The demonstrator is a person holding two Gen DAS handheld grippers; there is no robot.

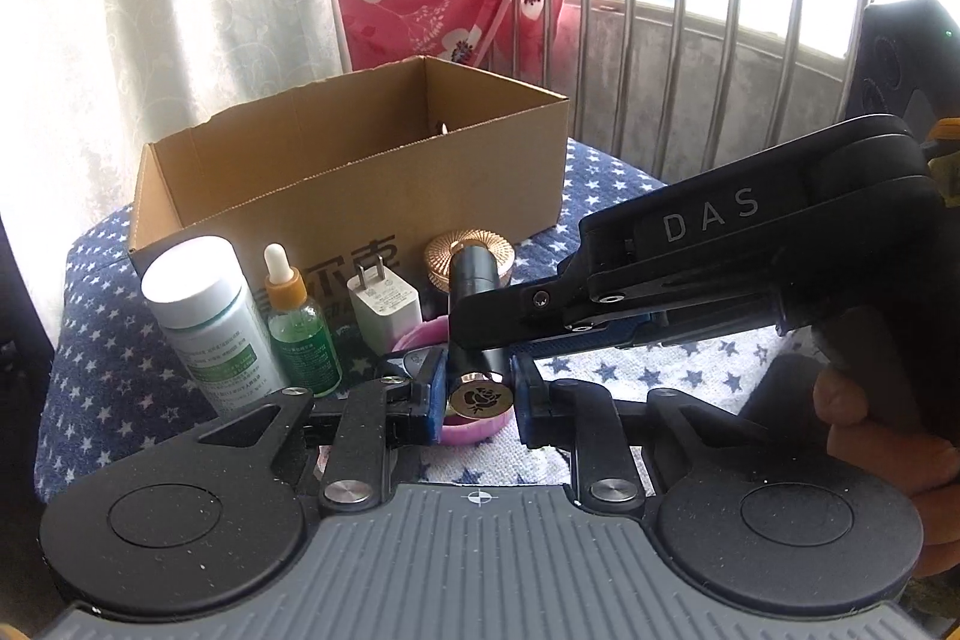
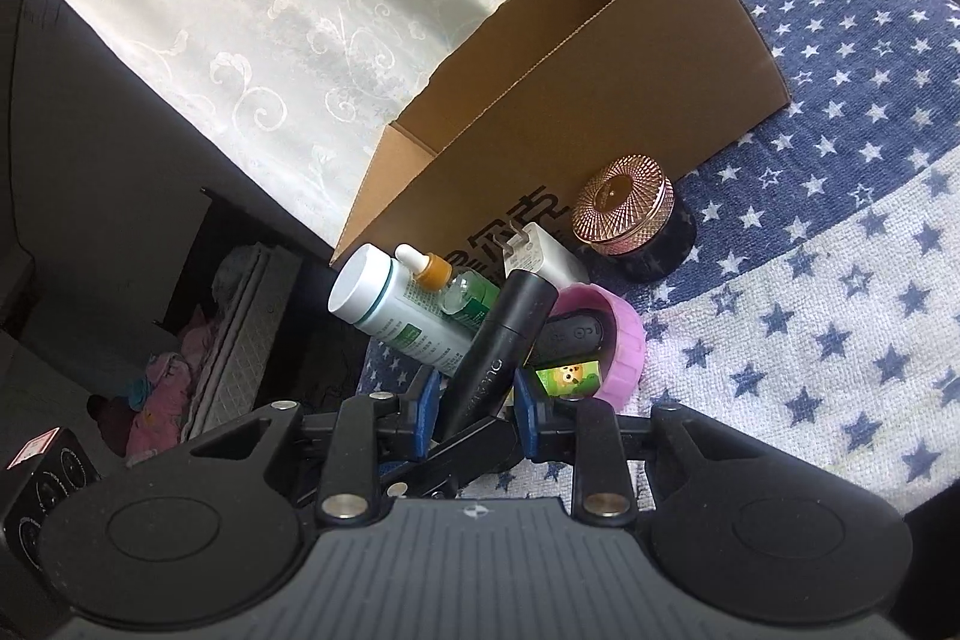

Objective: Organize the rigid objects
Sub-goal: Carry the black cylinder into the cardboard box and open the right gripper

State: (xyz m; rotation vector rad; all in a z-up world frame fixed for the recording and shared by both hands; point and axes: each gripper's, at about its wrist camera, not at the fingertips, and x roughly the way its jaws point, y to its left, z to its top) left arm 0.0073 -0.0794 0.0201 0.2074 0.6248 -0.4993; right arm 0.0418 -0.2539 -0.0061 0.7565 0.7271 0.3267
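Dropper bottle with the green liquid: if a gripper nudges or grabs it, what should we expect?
The dropper bottle is tall, narrow and upright, so a side nudge probably tips it into the white bottle or white charger beside it. Its clear body looks like glass: likely stiff, smooth, perhaps slippery and breakable. The round body would probably roll once down.

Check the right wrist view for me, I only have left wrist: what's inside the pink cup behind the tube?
Observer: A black oval gadget and a small green box with a cartoon face lie in the pink cup.
Operator: Any marking on the tube?
Observer: The black tube has pale lettering along its side, too blurred to read.
Operator: Right gripper on it?
Observer: Yes, the right gripper has a blue pad against each side of its lower part.
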